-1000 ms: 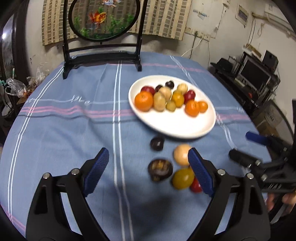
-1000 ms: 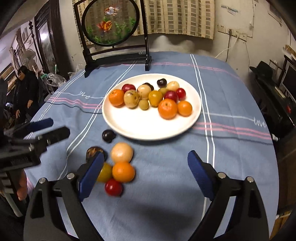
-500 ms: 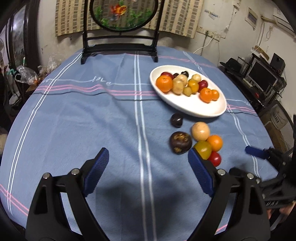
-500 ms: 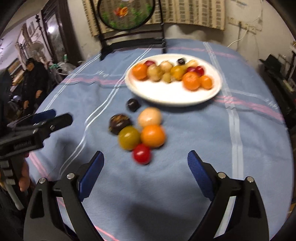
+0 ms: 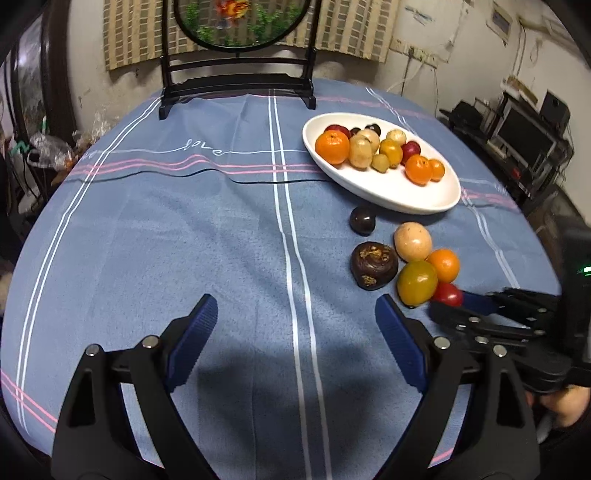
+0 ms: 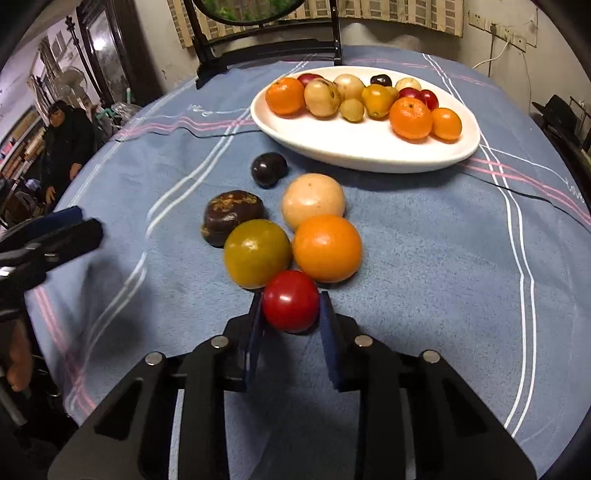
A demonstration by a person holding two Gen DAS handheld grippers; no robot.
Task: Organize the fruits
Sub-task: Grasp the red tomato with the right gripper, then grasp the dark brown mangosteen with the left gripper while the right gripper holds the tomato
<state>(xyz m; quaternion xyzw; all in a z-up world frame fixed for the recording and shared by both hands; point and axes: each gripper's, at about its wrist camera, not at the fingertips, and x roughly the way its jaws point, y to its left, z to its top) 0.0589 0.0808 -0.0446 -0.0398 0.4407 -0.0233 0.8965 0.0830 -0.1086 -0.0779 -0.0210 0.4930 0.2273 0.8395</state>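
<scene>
Cluttered and dim, the room rings a round tabletop (image 5: pixel 147 229) under a blue cloth with white and pink stripes; a dark-framed painted screen (image 5: pixel 240 22) stands at its far edge; shelves with monitors sit off to the right. On the cloth, toward the far right edge, a white plate (image 6: pixel 362 147) already carries oranges, pale round fruits and small red and dark ones. Nearer the front edge six fruits lie loose in a huddle: a pale fruit (image 6: pixel 314 201), an orange (image 6: pixel 327 247), a yellow-green fruit (image 6: pixel 256 253), two dark ones, and a red tomato (image 6: pixel 290 301) nearest the front.

By my reading the step is the pick-up of that tomato: the right hand-held gripper (image 6: pixel 290 321) is clenched on it, pads against both sides, the fruit apparently not yet lifted off the cloth. Next comes a gentle lift clear of the neighbours it touches, then a carry to the plate's bare near half. The left hand-held gripper (image 5: pixel 295 332) hangs released over bare cloth.

Stitched white script on the cloth reads roughly "love"; no brands are legible.
</scene>
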